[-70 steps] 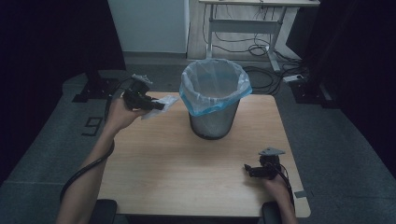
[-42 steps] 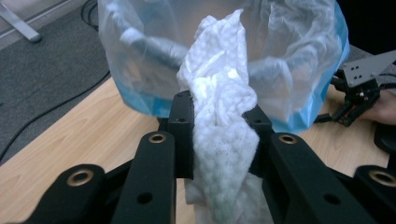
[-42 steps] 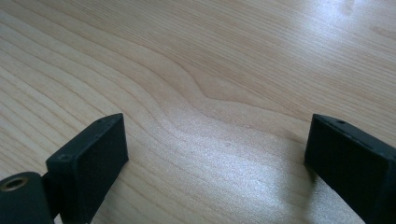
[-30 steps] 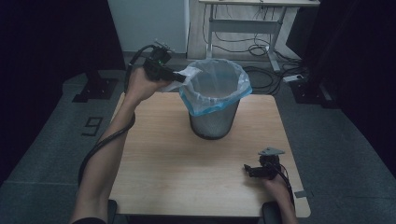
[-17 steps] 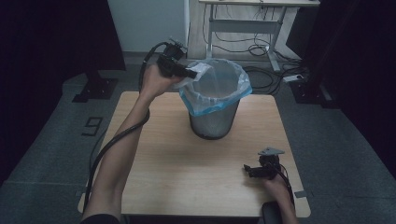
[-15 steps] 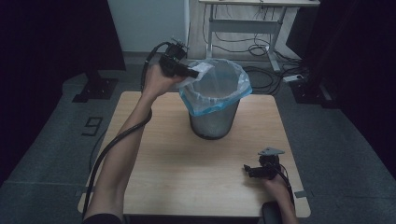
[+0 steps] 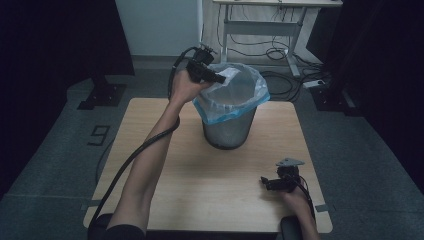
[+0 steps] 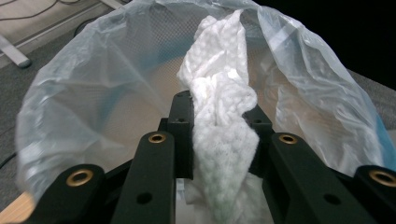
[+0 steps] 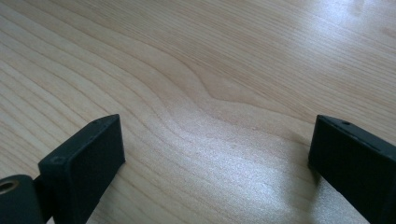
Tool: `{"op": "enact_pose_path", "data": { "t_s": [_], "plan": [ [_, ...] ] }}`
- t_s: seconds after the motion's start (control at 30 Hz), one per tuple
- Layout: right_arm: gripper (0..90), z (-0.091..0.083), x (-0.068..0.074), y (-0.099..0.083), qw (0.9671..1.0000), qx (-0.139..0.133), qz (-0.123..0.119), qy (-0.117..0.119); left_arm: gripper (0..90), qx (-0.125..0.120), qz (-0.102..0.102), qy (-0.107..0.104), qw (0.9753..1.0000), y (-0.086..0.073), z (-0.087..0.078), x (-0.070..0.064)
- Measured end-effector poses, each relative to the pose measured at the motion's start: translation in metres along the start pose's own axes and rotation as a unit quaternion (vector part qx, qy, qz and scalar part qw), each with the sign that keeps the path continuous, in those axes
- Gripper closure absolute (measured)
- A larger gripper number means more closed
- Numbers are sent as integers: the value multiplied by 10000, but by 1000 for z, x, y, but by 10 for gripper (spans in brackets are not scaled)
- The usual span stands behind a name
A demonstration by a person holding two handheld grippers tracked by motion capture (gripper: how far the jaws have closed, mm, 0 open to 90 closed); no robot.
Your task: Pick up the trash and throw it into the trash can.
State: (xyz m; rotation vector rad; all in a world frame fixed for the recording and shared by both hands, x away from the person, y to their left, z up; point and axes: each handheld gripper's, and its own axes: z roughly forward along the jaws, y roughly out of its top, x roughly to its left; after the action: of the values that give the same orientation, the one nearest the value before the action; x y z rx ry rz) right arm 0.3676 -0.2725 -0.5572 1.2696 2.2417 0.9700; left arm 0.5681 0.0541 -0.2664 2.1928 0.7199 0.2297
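Left gripper view: left gripper [image 8: 219,121] clamped on crumpled tissue [image 8: 222,116], bin [image 8: 93,93] bottom hidden; right gripper [image 9: 215,154] apart.

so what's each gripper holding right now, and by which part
The left gripper pinches a crumpled white paper towel around its middle, over the lined bin. The right gripper is open, holding nothing.

The one mark I can read is a pale figure "9" [image 7: 100,134] on the dark floor [image 7: 60,145], just left of my table [image 7: 240,190] in the high view. Nothing on my tongs or the bin carries readable writing.
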Motion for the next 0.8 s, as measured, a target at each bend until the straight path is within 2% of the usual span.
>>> {"op": "enact_pose_path", "data": {
  "t_s": [0.17, 0.3, 0.4, 0.47, 0.53, 0.63, 0.8],
  "plan": [
    [26, 0, 0, 0, 10000, 10, -7, 7, 699, 87, -9, 65, 9999, 0, 16, 0],
    [25, 0, 0, 0, 10000, 13, -11, 14, 656, 280, -33, 107, 9995, -2, 30, 1],
    [25, 0, 0, 0, 10000, 15, -16, 19, 575, 334, -42, 154, 9993, -3, 36, 1],
    [25, 0, 0, 0, 10000, 19, -11, 26, 487, 398, -58, 211, 9990, -3, 39, 1],
    [25, 0, 1, 0, 10000, 18, -14, 27, 377, 344, -6, 210, 9992, -3, 37, 1],
    [25, 0, 0, 0, 10000, 14, -26, 30, 268, 336, -4, 276, 9991, -2, 34, 0],
    [25, 0, 0, 0, 10000, 14, -25, 31, 134, 381, 89, 317, 9987, -5, 24, -1]
  ]
}}
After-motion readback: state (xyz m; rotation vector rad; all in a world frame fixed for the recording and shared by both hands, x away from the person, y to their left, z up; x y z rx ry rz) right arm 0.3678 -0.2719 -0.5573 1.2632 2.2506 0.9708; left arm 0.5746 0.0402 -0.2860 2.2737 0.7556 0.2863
